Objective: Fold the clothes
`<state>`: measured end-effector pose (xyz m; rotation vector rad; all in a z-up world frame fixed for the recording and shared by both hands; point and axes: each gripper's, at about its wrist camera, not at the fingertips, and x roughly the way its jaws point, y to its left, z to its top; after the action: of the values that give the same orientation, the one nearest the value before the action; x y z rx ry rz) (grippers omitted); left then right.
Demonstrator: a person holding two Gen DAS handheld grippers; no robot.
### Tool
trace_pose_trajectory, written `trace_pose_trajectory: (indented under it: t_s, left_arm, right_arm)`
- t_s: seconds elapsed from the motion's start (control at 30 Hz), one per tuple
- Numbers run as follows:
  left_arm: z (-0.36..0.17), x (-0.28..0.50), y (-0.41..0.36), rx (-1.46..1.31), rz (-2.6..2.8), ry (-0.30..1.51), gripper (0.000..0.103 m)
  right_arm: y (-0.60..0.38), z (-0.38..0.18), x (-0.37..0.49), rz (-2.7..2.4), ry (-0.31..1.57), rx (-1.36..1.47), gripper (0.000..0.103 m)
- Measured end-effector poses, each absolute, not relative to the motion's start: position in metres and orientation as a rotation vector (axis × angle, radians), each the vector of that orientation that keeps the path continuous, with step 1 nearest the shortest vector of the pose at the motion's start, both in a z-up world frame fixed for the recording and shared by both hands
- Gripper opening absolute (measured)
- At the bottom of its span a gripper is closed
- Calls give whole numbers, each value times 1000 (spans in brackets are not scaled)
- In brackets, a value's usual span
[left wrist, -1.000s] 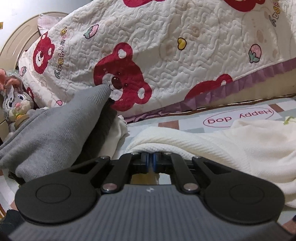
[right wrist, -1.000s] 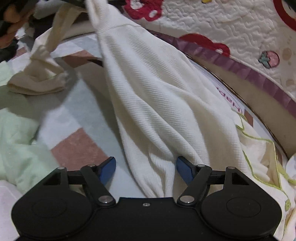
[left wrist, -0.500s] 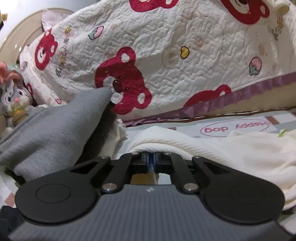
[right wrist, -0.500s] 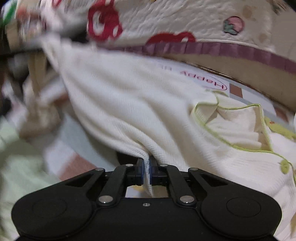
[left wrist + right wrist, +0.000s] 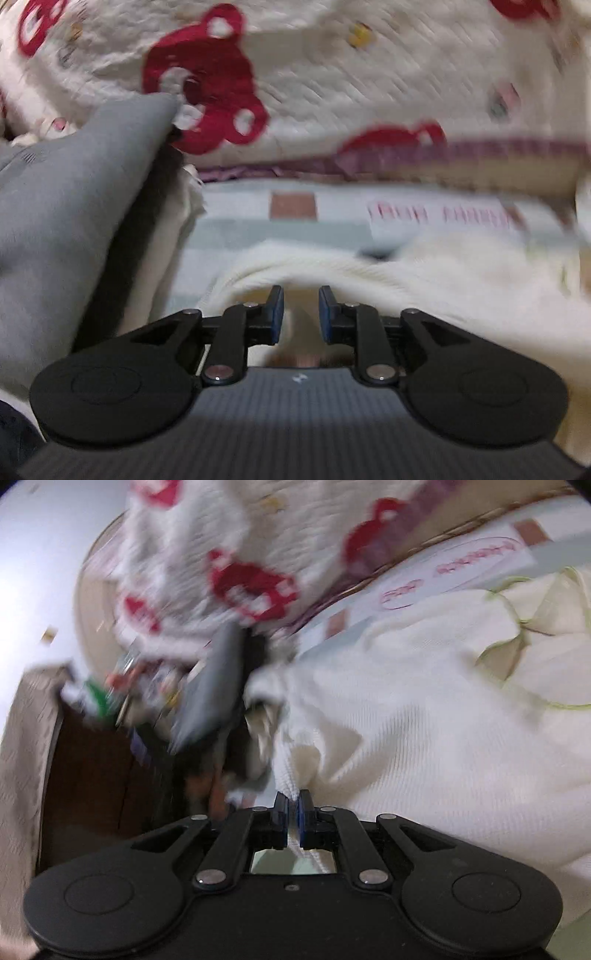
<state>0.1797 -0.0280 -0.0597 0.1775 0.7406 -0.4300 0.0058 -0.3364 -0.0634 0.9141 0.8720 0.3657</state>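
A cream ribbed knit garment [image 5: 424, 284] lies on the bed, its rolled edge just ahead of my left gripper [image 5: 300, 314]. That gripper stands open, blue pads apart, with cream cloth lying loose in the gap. In the right wrist view the same cream garment [image 5: 424, 709] spreads across the bed with a light green trim line at the right. My right gripper [image 5: 293, 814] is shut on an edge of it, the cloth pinched between the blue pads. Both views are blurred by motion.
A grey knit garment [image 5: 74, 221] is piled at the left over other clothes, also seen as the grey garment [image 5: 214, 690]. A white quilt with red bears [image 5: 332, 74] rises behind. The checked bedsheet [image 5: 291, 218] shows between. A dark wooden bedside [image 5: 92, 775] is at far left.
My left gripper has opened and let go of the cream garment's edge. My right gripper closed on the garment and has swung left with it. Both cameras are moving fast.
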Motion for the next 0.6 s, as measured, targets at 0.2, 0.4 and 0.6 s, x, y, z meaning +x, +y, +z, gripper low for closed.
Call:
trace_pose_trajectory:
  t_s: [0.2, 0.4, 0.6]
  left_arm:
    - [-52, 122, -29, -1, -746, 816, 48]
    - [-64, 71, -65, -131, -1092, 859, 63]
    - [-78, 56, -89, -100, -1145, 819, 79]
  right_arm:
    - [-345, -79, 25, 285, 841, 922, 7]
    - [-333, -72, 33, 359, 807, 903, 8]
    - [-318, -71, 21, 473, 842, 965, 8]
